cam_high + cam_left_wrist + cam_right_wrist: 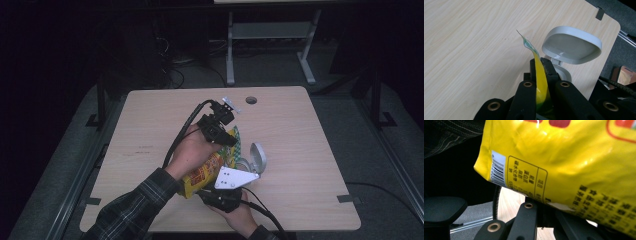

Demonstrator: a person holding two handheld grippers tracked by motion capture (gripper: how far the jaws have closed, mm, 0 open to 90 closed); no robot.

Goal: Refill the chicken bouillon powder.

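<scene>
1. Our left claw [541, 72] is pinching the top edge of the yellow bag [202, 175], held at center frame above the bench [310, 150].
2. Our right claw [541, 207] grips the bag's bottom seam, low in its view.
3. The bin [571, 45] at right stands open; we judge dropping or emptying the bag remains.

A light wood table [150, 120] with rounded corners and a round cable hole [251, 100] near its far edge. On it, right of the middle, sits a small grey container [256, 161] with its hinged lid [571, 45] raised; dark scuffs [144, 148] mark the left side
</scene>
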